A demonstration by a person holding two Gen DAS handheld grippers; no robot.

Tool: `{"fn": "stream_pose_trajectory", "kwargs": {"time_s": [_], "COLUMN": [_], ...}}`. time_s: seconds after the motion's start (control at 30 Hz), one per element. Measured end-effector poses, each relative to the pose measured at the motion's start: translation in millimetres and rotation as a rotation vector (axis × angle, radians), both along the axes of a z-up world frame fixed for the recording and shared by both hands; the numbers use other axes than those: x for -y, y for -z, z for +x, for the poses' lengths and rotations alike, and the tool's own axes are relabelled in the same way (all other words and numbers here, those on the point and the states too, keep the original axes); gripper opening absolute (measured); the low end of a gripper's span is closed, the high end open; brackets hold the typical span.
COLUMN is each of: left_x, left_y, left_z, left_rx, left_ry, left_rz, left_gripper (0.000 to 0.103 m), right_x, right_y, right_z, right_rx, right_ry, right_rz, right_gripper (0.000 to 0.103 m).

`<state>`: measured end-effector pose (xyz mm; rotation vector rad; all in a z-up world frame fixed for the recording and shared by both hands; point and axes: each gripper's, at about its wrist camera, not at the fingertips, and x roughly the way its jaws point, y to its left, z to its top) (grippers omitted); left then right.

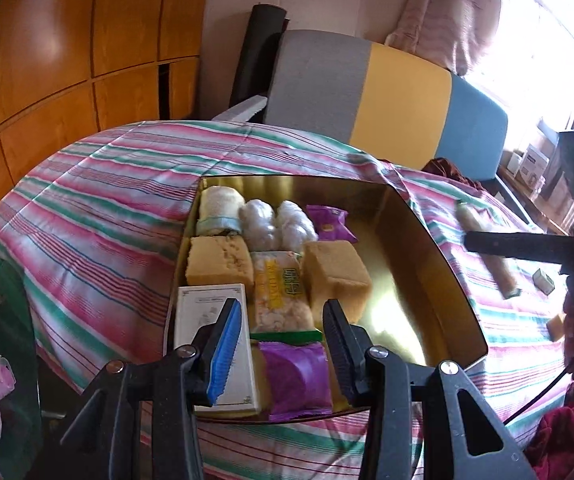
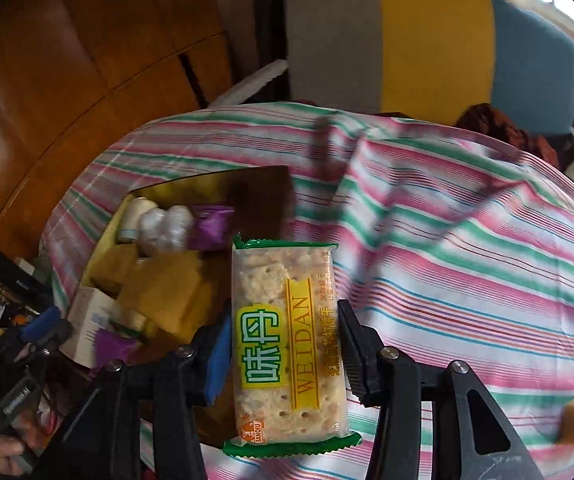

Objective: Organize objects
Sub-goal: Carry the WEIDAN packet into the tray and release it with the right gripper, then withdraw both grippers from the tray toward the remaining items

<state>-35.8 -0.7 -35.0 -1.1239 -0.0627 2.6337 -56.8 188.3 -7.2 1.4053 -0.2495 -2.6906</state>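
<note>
One striped bedspread [image 1: 107, 184], wooden wardrobe [image 1: 67, 40]

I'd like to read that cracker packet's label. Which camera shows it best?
The right wrist view: the cracker packet fills the centre, label facing the camera, clamped in the right gripper. In the left wrist view it is only a blurred streak at the right.
</note>
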Motion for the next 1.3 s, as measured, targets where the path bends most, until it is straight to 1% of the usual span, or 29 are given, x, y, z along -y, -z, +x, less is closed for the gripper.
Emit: {"fn": "stream_pose_trajectory", "kwargs": {"time_s": [0.1,0.17,0.23,0.47,0.53,0.6,0.77,0.9,1.03,1.1,1.23,1.3], "left_x": [8.8,13.4,17.2,21.9,22.7,22.4,19.9,16.3,12.2,9.5,1.8,-2.8], "left_y": [0.6,2.2,3.4,5.7,6.1,6.5,7.7,6.6,4.8,2.9,-0.1,-1.3], "left_z": [-3.3,-5.1,-6.7,-9.1,-9.5,-9.7,-8.7,-7.6,-5.4,-3.8,-0.5,0.8], "left_rx": [0.004,0.009,0.014,0.026,0.028,0.028,0.032,0.028,0.023,0.017,0.01,0.007], "left_ry": [-0.025,-0.037,-0.046,-0.058,-0.059,-0.06,-0.055,-0.047,-0.034,-0.025,-0.001,0.012], "left_rz": [0.008,0.014,0.021,0.029,0.029,0.026,0.019,0.012,0.007,0.005,-0.003,-0.011], "left_gripper": [0.042,0.042,0.042,0.042,0.042,0.042,0.042,0.042,0.042,0.042,0.042,0.042], "right_x": [30.9,48.7,65.9,90.2,91.9,89.3,86.0,81.0,77.3,74.8,62.0,52.2], "right_y": [3.8,11.2,19.8,54.8,61.8,65.0,63.5,53.6,40.5,33.7,22.5,17.4], "right_z": [-16.7,-28.5,-38.2,-64.7,-69.2,-70.2,-64.9,-56.2,-43.9,-37.2,-19.1,-10.2], "right_rx": [0.01,0.03,0.047,0.113,0.121,0.123,0.094,0.052,0.006,-0.012,-0.044,-0.06], "right_ry": [-0.036,-0.06,-0.073,-0.065,-0.055,-0.052,-0.056,-0.043,-0.037,-0.032,-0.012,0.003], "right_rz": [0.018,0.016,0.036,0.133,0.149,0.137,0.13,0.102,0.082,0.072,0.059,0.055], "right_gripper": [0.049,0.049,0.049,0.049,0.051,0.056,0.056,0.063,0.067,0.071,0.072,0.074]}}
